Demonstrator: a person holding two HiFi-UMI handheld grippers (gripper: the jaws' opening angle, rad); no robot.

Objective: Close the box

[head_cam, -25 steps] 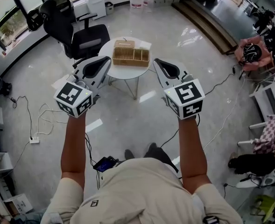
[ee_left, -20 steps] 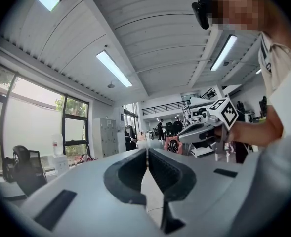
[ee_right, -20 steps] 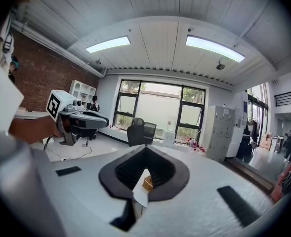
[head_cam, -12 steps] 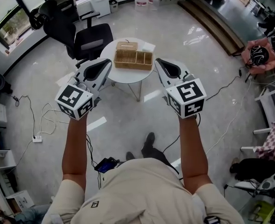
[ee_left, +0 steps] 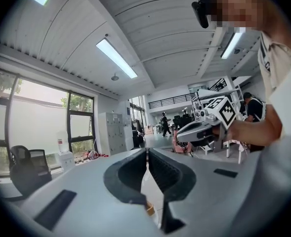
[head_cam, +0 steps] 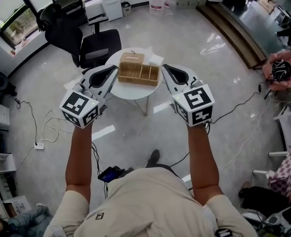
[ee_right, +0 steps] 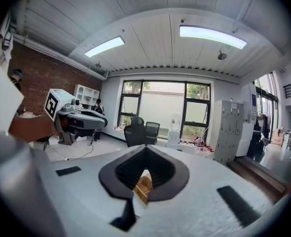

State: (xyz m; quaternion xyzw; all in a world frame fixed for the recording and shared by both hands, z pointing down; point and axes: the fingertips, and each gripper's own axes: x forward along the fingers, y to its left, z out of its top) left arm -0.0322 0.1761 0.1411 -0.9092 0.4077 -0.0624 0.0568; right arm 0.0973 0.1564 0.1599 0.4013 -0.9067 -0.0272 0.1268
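Box [head_cam: 138, 73] reaching round table's [head_cam: 128, 94] right rim, open floor [head_cam: 135, 127] in front

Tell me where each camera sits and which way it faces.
Head view: on the head, facing steeply down at the tan wicker box on the round white table; both forearms show.
Left gripper view: on the left claw, facing across the room; right claw shows.
Right gripper view: on the right claw, facing the windows; left claw shows.
Shared: head and right gripper views show the box.
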